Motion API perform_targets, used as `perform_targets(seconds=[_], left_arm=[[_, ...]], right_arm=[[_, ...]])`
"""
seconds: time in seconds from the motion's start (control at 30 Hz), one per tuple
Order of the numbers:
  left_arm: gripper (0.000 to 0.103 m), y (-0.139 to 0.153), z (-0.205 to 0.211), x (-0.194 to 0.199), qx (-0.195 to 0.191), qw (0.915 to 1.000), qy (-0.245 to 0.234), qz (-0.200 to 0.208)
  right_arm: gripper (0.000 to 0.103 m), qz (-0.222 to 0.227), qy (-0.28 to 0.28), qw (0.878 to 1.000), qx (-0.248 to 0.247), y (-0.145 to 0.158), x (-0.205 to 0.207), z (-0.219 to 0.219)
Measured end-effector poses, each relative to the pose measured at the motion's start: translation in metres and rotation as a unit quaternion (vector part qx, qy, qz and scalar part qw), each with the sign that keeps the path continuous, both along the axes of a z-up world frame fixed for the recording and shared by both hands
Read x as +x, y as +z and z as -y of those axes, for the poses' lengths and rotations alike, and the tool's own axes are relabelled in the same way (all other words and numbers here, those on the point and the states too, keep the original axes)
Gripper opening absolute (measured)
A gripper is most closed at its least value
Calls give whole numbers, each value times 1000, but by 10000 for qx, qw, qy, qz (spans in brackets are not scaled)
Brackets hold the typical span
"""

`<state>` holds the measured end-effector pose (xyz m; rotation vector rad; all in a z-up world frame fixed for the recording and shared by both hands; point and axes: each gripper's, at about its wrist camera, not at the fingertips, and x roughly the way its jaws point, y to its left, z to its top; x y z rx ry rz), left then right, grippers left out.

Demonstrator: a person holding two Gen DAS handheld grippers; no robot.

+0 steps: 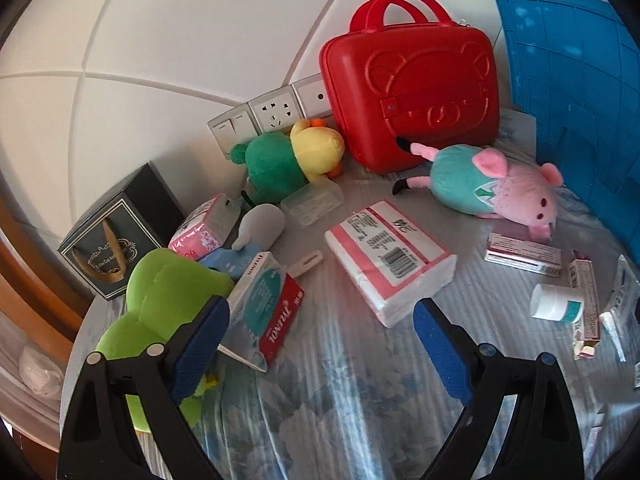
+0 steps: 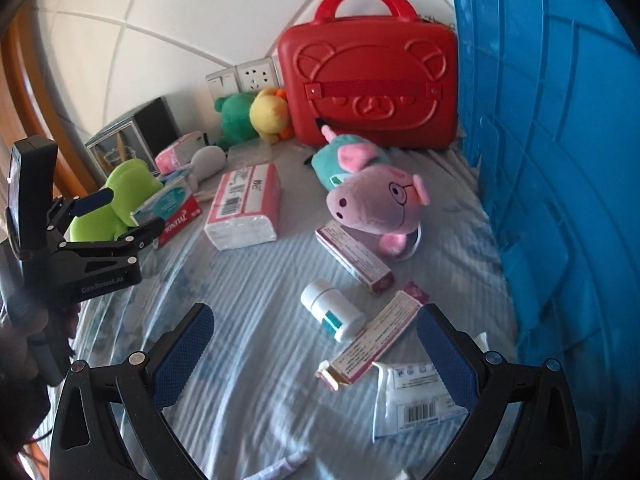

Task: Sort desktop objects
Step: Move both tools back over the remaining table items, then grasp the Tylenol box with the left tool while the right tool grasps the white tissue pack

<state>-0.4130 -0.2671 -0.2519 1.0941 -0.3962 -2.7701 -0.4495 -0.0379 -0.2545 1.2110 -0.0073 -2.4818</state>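
We are holding the left gripper (image 1: 320,344) and right gripper (image 2: 316,356) with jaws apart over the desk's (image 2: 260,272) cluttered near edge

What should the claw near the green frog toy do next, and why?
Probably ease the left gripper forward and shut on the green frog plush. Its jaws stand open beside it, holding nothing, and the frog lies half on the Tylenol box.

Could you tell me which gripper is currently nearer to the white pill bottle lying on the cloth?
Right. The right gripper hangs open just short of the white pill bottle; the left gripper, also open, is over by the green plush, well away.
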Motion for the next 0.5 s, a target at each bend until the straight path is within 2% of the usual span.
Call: perform_targets(seconds=[0.13,0.27,0.37,0.5], left_arm=[[94,-11,39,-24,-107,9997,-97,173],[94,-37,63,-40,-332,9963,-529,592],[94,-50,72,-45,-231,9944,-687,768],[94,-62,68,-50,-257,9937,-795,745]], right_arm=[[103,99,104,9999,-89,-8,-10,8],[103,135,335,9991,-201,-11,-30,33],[103,87,480,9985,-247,-11,-47,56],[103,29,662,9977,-160,-15,-73,85]])
